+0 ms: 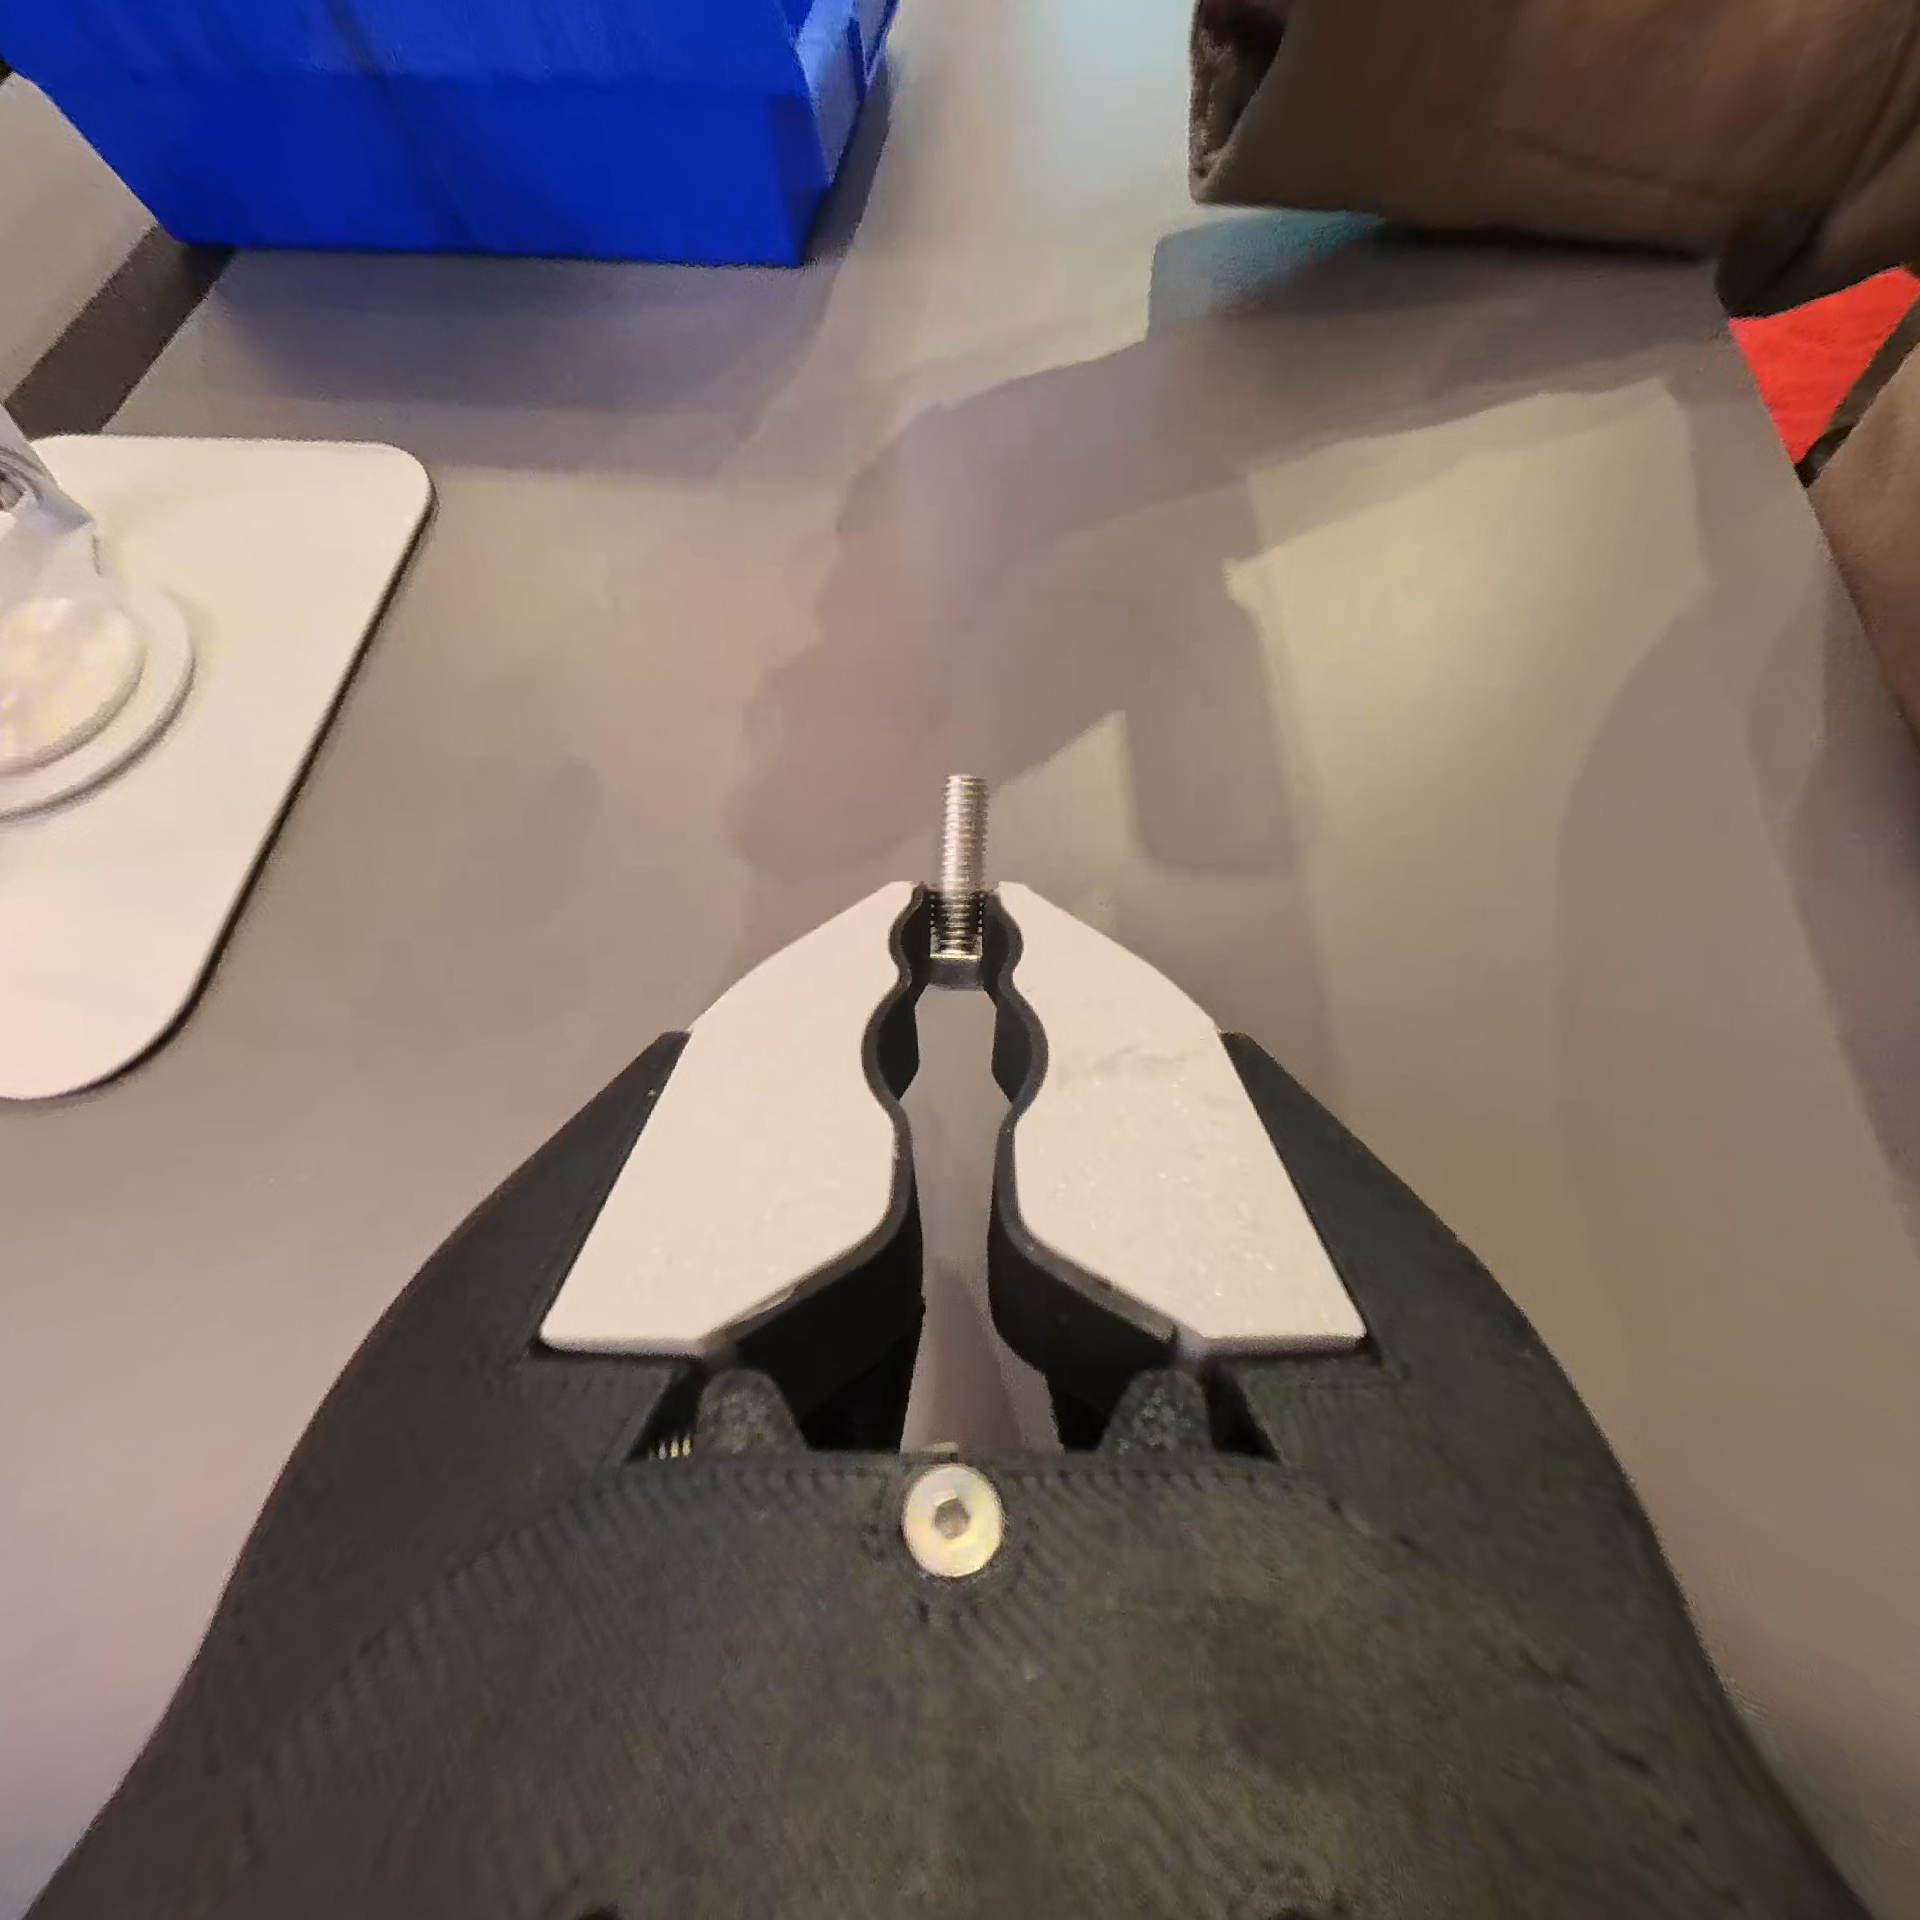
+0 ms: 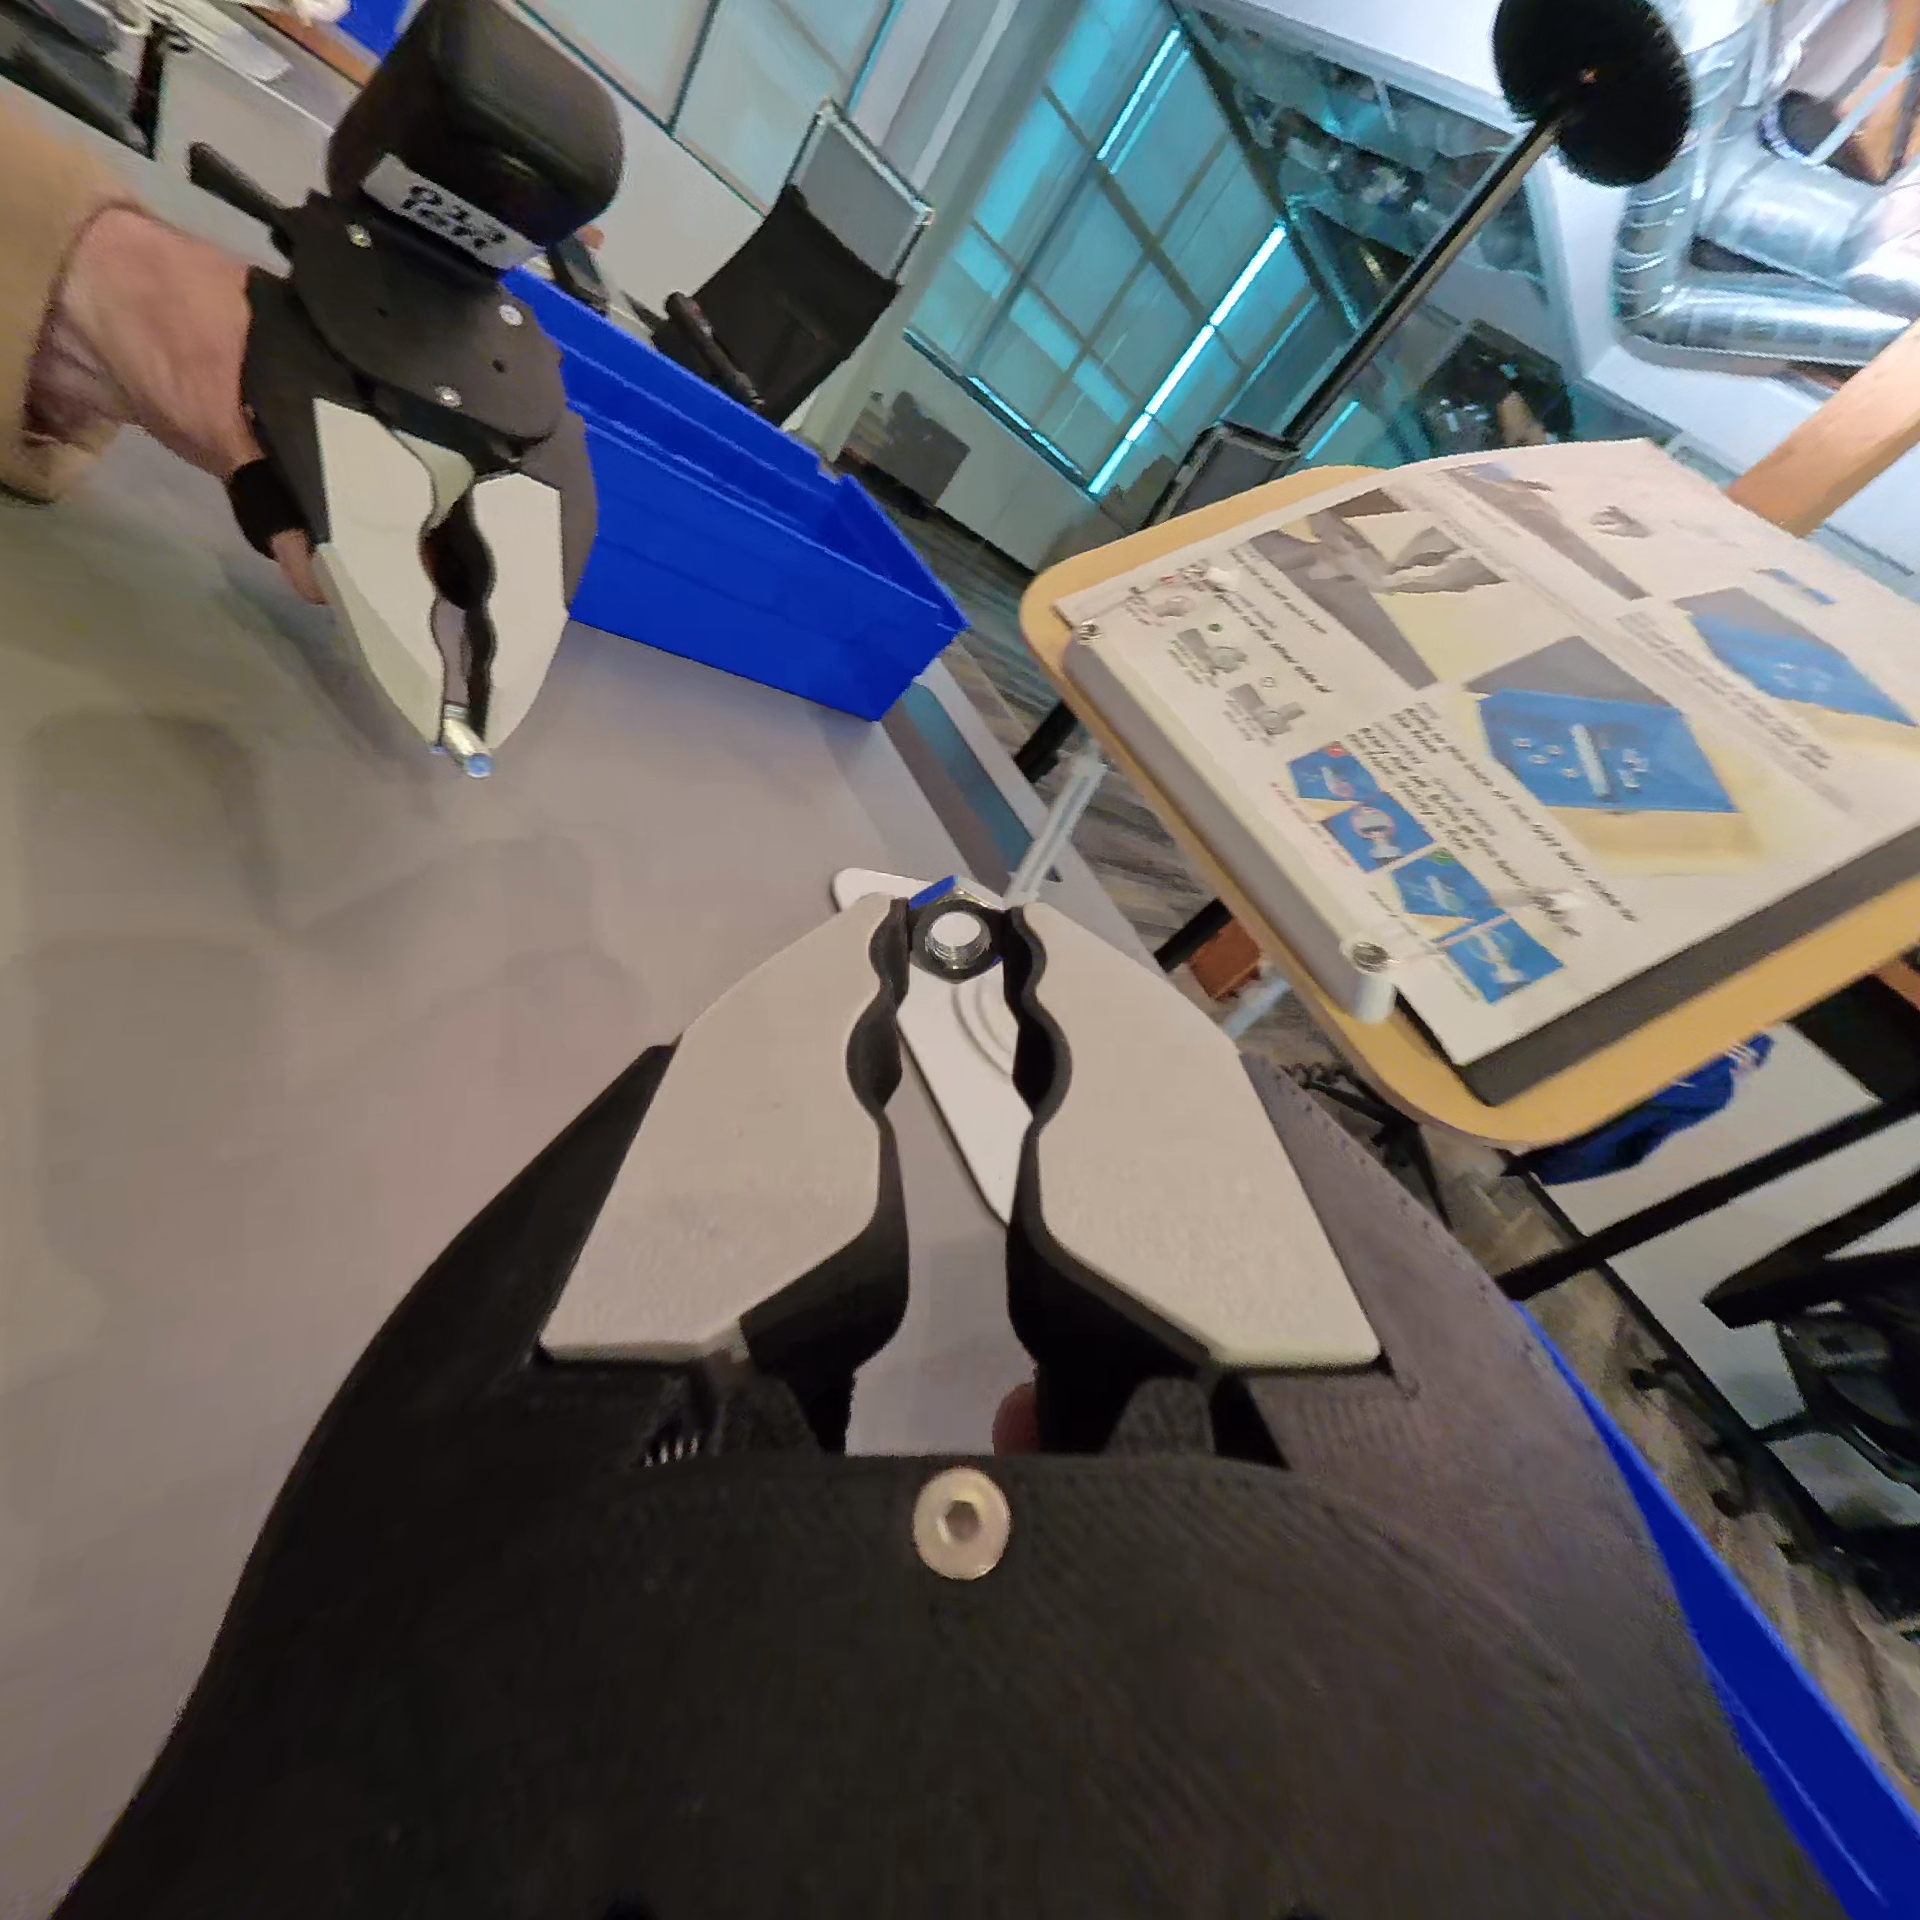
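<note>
My left gripper [image 1: 958,902] is shut on a small steel bolt [image 1: 962,831]. Its head sits between the jaws and its threaded shank sticks out forward, above the grey table [image 1: 623,644]. My right gripper [image 2: 952,914] is shut on a steel hex nut [image 2: 950,943], with the threaded hole facing the camera. In the right wrist view the left gripper [image 2: 465,750] shows at the upper left, held in a gloved hand [image 2: 145,343], with the bolt [image 2: 463,748] poking from its tip. The two grippers are apart.
A blue bin [image 1: 457,125] stands at the far left of the table, also in the right wrist view [image 2: 748,561]. A white mat [image 1: 260,644] carries a clear round object [image 1: 62,665]. A tilted wooden board with printed sheets [image 2: 1475,748] stands to the right. A white plate [image 2: 966,1081] lies under the right gripper. Across from one pair of fingers to the other is roughly 20 cm.
</note>
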Demonstrator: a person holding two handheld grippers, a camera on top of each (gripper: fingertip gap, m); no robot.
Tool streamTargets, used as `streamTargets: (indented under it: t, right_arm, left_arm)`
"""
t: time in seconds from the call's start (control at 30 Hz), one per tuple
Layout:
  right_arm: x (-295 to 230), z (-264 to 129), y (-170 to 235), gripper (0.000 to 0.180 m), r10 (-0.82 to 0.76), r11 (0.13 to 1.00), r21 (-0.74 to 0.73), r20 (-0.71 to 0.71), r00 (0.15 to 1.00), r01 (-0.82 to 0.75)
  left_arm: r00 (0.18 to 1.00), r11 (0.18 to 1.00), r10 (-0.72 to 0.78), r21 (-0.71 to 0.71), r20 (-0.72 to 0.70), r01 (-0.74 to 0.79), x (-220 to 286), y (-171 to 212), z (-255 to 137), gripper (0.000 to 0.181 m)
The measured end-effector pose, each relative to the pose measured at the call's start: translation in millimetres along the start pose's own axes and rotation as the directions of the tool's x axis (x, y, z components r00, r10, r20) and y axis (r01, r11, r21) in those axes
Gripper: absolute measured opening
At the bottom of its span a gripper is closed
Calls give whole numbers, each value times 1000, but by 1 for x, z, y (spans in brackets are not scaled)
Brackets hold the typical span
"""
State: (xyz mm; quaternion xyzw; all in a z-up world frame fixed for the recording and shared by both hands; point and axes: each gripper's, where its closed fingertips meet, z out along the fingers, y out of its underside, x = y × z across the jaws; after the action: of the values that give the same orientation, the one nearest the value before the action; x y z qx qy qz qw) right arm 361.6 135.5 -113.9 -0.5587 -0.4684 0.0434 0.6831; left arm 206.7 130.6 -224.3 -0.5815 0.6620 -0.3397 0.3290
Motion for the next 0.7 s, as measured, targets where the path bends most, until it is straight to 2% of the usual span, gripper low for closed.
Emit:
streamTargets:
  t: [0.23,0.4,0.53,0.7]
  right_arm:
    - [74,-41,10,18,-10,997,-71,-221,975,-6]
    - [128,-71,68,18,50,954,-265,-322,945,-141]
    - [134,-83,138,18,192,817,-479,-297,935,-320]
    - [113,-86,210,18,316,586,-710,-245,917,-392]
  left_arm:
    - [1000,999,-3,53,29,2,-7,-11,-2,9]
    - [999,995,-26,93,31,23,-9,-16,-3,8]
    - [999,995,-26,95,34,23,-10,-16,0,9]
    - [999,995,-28,97,35,24,-10,-18,3,9]
